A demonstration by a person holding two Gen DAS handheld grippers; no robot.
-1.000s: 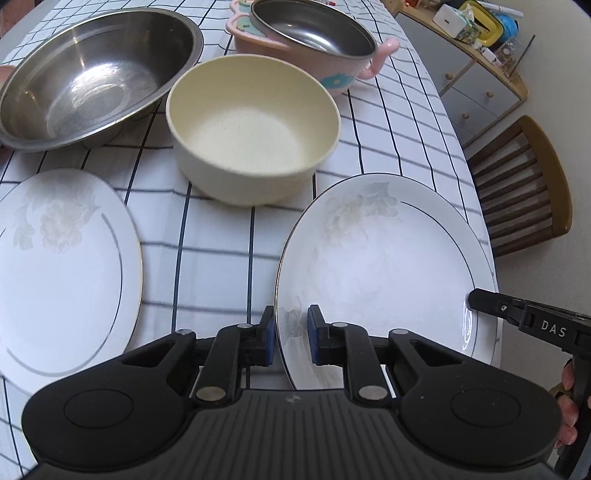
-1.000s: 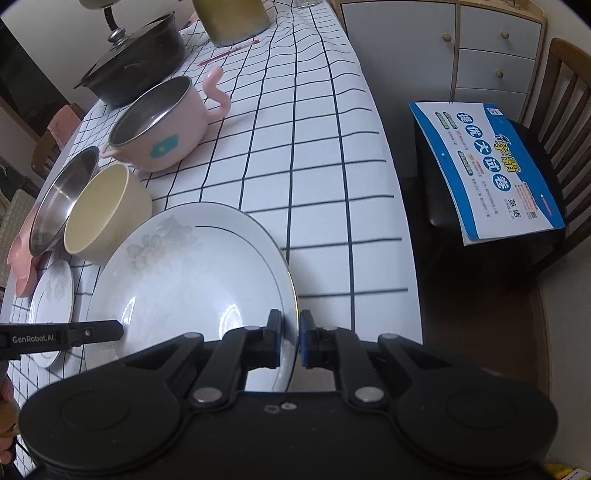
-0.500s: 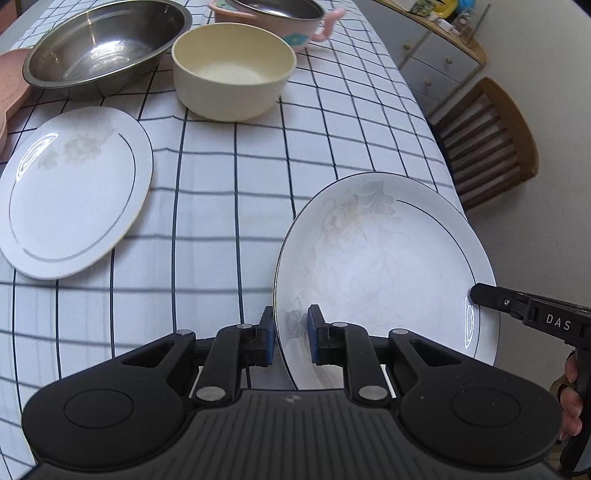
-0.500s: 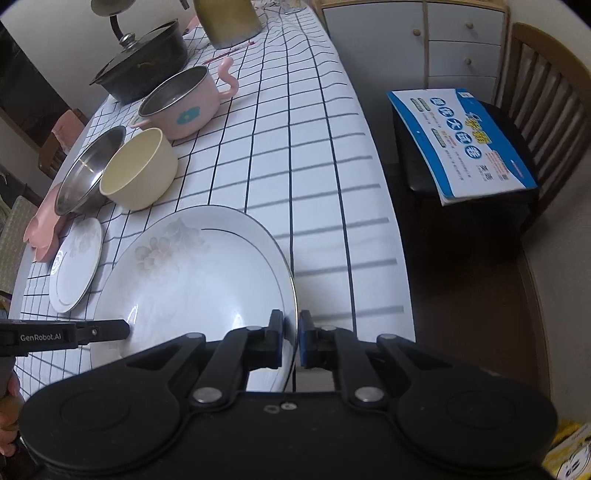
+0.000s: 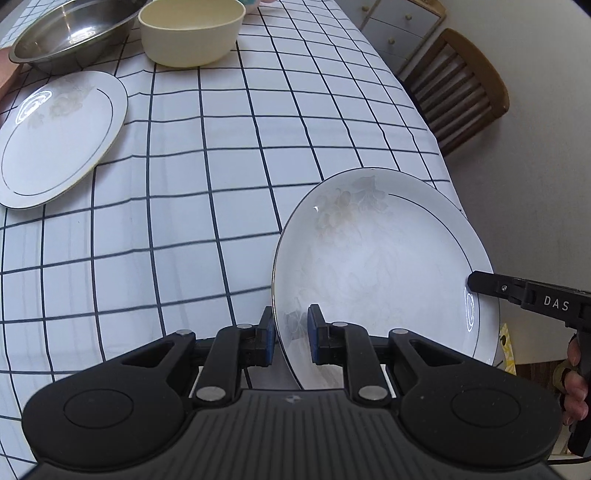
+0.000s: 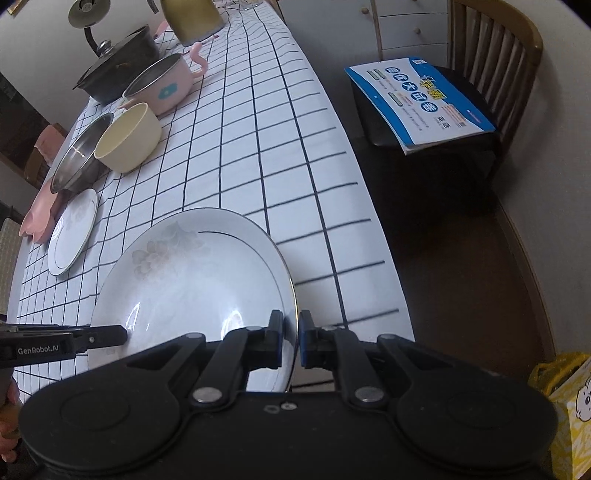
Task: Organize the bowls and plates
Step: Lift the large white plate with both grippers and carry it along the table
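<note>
- Left wrist view: the left gripper (image 5: 290, 334) pinches the near rim of the large plate (image 5: 376, 266), held up over the table's edge.
- The right gripper (image 6: 291, 339) clamps the opposite rim, presumably sharing the weight.
- The small plate (image 5: 55, 136) lies well apart, probably the stacking spot.

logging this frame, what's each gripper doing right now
left gripper: shut on the big plate rim
right gripper: shut on the same plate's opposite rim

bare cloth (image 5: 207, 192) mid table, small plate (image 5: 55, 136) left, bowls (image 5: 190, 29) far
</note>
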